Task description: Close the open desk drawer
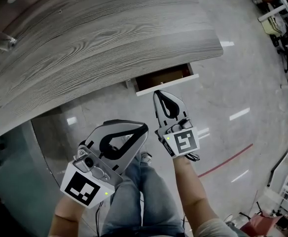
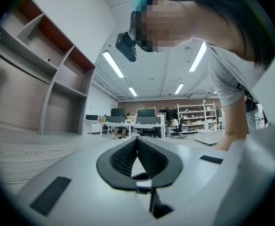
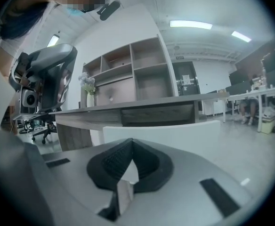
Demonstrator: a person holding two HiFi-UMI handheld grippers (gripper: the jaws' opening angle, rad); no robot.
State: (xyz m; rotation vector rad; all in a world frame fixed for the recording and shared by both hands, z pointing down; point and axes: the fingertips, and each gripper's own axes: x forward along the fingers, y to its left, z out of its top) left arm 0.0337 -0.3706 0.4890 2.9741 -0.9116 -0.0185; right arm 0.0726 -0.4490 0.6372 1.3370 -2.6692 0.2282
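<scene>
Head view steeply down on drawer point(image 1: 166, 78), right gripper view low, near same drawer point(image 3: 161, 131), left gripper view facing upward

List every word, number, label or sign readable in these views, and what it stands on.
No readable text anywhere.
Left marker on the left gripper: black-and-white pattern, no letters.
Right marker on the right gripper: likewise a pattern.
Drawer front and desk top: no print seen.
Far shelves, left gripper view: too small to read.
</scene>
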